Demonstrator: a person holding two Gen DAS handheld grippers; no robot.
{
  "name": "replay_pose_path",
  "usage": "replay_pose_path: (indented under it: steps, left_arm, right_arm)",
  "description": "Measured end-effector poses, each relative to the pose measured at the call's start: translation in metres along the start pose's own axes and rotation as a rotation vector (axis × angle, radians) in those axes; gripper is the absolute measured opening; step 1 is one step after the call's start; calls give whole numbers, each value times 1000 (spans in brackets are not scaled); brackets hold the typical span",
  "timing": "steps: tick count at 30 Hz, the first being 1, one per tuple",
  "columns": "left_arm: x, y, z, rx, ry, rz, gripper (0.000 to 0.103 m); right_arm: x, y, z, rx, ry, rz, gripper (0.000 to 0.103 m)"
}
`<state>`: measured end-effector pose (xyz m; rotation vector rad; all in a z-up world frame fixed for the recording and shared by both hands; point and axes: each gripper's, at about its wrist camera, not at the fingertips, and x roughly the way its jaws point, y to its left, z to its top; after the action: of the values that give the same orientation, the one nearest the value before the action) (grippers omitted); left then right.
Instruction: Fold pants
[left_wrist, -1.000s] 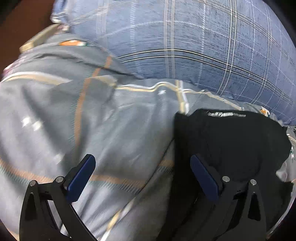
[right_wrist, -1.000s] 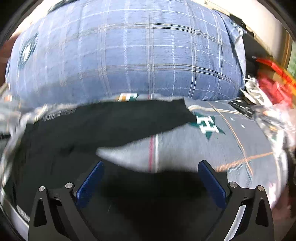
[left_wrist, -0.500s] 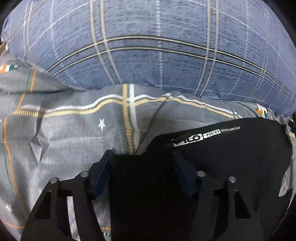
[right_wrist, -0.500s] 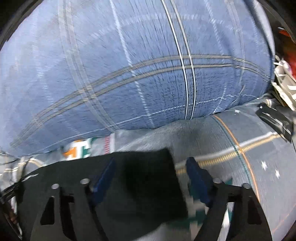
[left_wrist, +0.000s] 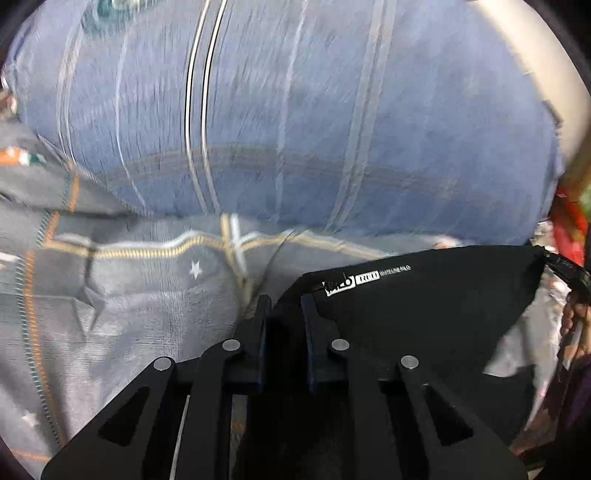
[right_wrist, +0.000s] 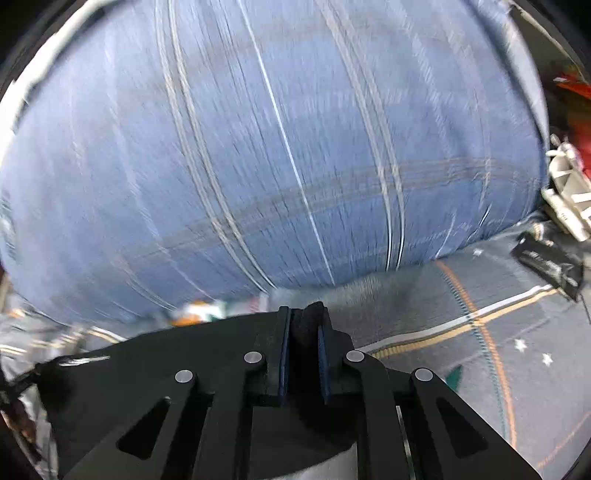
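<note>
Black pants (left_wrist: 443, 314) with a white printed label lie on a grey patterned bed sheet (left_wrist: 147, 295). My left gripper (left_wrist: 284, 301) sits at their upper left corner, jaws closing, with black fabric pinched between the blue pads. In the right wrist view the pants (right_wrist: 147, 369) stretch off to the left. My right gripper (right_wrist: 304, 314) holds their far right corner, jaws closing tight on a tuft of black cloth that pokes up between the pads. The cloth under both grippers is hidden by the black fingers.
A big blue plaid pillow (left_wrist: 295, 129) (right_wrist: 258, 147) bulges just beyond the pants. Past the sheet (right_wrist: 480, 350) on the right lie a black packet (right_wrist: 546, 262), a white object (right_wrist: 565, 192) and red clutter (left_wrist: 569, 229).
Both grippers went from wide open to closed on the pants' far edge. Each moved forward toward the pillow, and the right one swung to the cloth's corner.
</note>
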<state>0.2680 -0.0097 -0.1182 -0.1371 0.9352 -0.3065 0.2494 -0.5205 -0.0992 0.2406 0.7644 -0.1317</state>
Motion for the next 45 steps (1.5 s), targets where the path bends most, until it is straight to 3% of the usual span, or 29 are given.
replay_pose_path:
  steps: [5, 10, 18, 22, 24, 28, 32, 35, 37, 38, 41, 43, 45]
  left_arm:
    - [-75, -12, -21, 41, -106, -52, 13]
    - [-129, -7, -66, 24, -150, -81, 13]
    - [-133, 14, -177, 33, -94, -38, 10]
    - [-120, 7, -193, 82, -16, -18, 10]
    - [-110, 6, -176, 54, -2, -23, 10]
    - [-120, 15, -120, -42, -81, -57, 9]
    - [-162, 20, -97, -57, -222, -62, 9]
    - [-181, 22, -115, -26, -293, -55, 9]
    - [-169, 17, -145, 32, -229, -26, 9]
    - [-154, 14, -170, 72, -153, -3, 9]
    - [-115, 17, -228, 135, 49, 70, 9]
    - [-106, 30, -248, 88, 132, 65, 9]
    - [-109, 43, -250, 33, 147, 53, 9]
  right_arm:
    - [-83, 1, 2, -9, -108, 13, 12]
    - [-147, -14, -35, 42, -160, 57, 12]
    - [-195, -47, -173, 98, -69, 58, 12]
    - [-203, -59, -215, 132, -5, 70, 12]
    - [-195, -54, -206, 129, 29, 48, 12]
    - [-179, -23, -149, 103, 17, 36, 12]
    - [-217, 6, -90, 58, -216, 78, 12]
    - [-241, 10, -95, 8, -366, 108, 13]
    - [-228, 8, -110, -39, -326, 88, 20]
    - [-217, 1, -126, -54, -271, 66, 26]
    - [-176, -43, -193, -34, -48, -71, 28]
    - [-171, -77, -230, 29, 22, -115, 28]
    - [-176, -103, -252, 99, 53, -118, 28]
